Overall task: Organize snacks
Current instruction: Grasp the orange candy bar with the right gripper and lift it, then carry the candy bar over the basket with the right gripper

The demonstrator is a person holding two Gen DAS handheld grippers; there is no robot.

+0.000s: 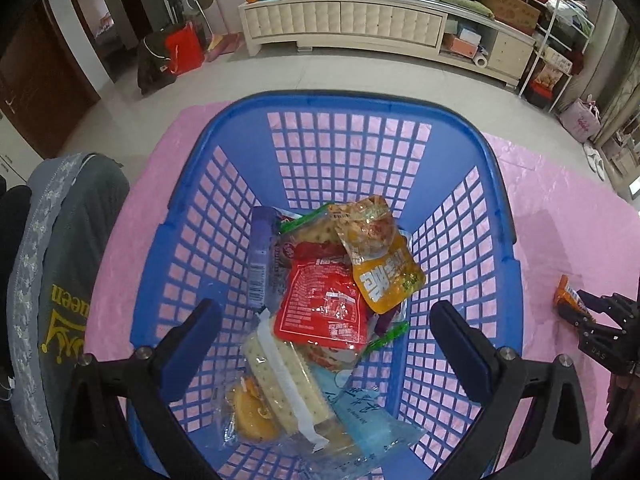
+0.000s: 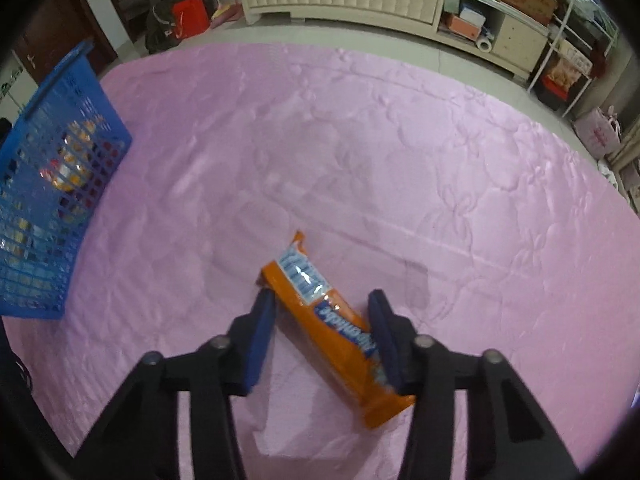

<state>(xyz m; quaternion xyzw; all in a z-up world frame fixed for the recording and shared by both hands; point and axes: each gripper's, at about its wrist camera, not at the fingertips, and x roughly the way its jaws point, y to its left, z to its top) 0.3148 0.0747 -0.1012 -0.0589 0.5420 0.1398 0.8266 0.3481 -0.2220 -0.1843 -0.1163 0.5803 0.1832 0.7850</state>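
Between the blue pads of the right gripper (image 2: 322, 334) an orange snack packet (image 2: 334, 332) lies flat on the pink quilted cover (image 2: 400, 140), its long axis running diagonally across the gap from the left pad's tip back toward the right finger's base. Both pads meet the wrapper's edges at a narrow setting, so the grip looks made or nearly so, though on a skewed packet that may twist when lifted. Away to the packet's left stands the blue mesh basket (image 2: 48, 184), its likely destination and well apart from it. Only the left wrist view looks down into that basket, showing a red pouch (image 1: 324, 304), a yellow pouch (image 1: 380, 256), a cracker pack (image 1: 284, 380) and other wrappers heaped on its floor. Over them hangs the left gripper (image 1: 326, 346), spread wide and holding nothing. From there the packet appears only as an orange corner beyond the basket's right wall.
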